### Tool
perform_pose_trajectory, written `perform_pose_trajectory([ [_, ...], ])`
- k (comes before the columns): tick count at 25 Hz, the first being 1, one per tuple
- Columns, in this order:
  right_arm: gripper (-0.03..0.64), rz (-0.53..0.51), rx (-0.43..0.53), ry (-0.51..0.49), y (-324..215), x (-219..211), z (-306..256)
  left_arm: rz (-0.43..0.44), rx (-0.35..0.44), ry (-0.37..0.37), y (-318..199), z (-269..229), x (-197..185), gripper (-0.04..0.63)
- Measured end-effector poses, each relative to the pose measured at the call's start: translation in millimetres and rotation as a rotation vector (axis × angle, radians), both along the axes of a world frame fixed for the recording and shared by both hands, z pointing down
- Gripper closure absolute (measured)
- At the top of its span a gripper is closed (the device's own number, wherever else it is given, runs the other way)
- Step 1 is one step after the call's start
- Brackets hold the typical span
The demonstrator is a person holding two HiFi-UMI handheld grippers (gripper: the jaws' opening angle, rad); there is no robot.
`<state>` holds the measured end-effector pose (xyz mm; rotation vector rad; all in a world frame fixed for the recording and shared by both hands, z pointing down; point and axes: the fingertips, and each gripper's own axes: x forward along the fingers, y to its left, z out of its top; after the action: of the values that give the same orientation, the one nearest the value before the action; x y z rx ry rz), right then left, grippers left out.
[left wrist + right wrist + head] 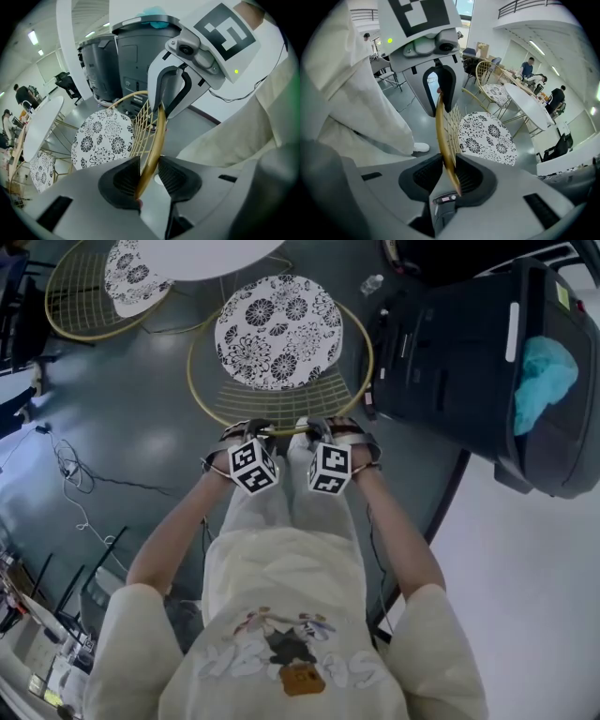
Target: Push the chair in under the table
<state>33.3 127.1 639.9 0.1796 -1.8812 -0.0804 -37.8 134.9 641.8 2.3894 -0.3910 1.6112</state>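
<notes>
Left gripper and right gripper sit side by side, jaws pinching the gold back rim of the chair, whose seat lies straight ahead, table just beyond and slightly left.

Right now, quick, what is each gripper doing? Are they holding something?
Left gripper: closed on the round gold wire chair's top rim.
Right gripper: closed on that same rim.

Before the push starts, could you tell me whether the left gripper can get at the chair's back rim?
Yes, it seems so: the left gripper already holds the gold rim between its jaws, nothing blocking.
</notes>
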Motion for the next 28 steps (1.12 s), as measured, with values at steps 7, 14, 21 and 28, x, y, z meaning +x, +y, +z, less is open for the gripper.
perform_pose_trajectory([
  [7,0.534,-0.025,-0.007,0.045,-18.9,29.6,-2.6,-0.057,-0.03,0.031,-14.2,-5.3,29.5,0.476],
  [14,0.528,-0.024,0.003,0.093,-45.2,57.5,-8.6,-0.132,-0.091,0.089,-32.4,-10.9,58.7,0.476],
  [21,0.518,-0.001,0.049,0.137,-75.1,90.6,-12.0,-0.191,-0.084,0.126,-54.9,-16.3,92.5,0.477],
  [28,0.517,-0.038,0.1,0.212,-104.3,117.4,-14.6,-0.222,-0.086,0.151,-77.9,-20.3,120.1,0.48],
])
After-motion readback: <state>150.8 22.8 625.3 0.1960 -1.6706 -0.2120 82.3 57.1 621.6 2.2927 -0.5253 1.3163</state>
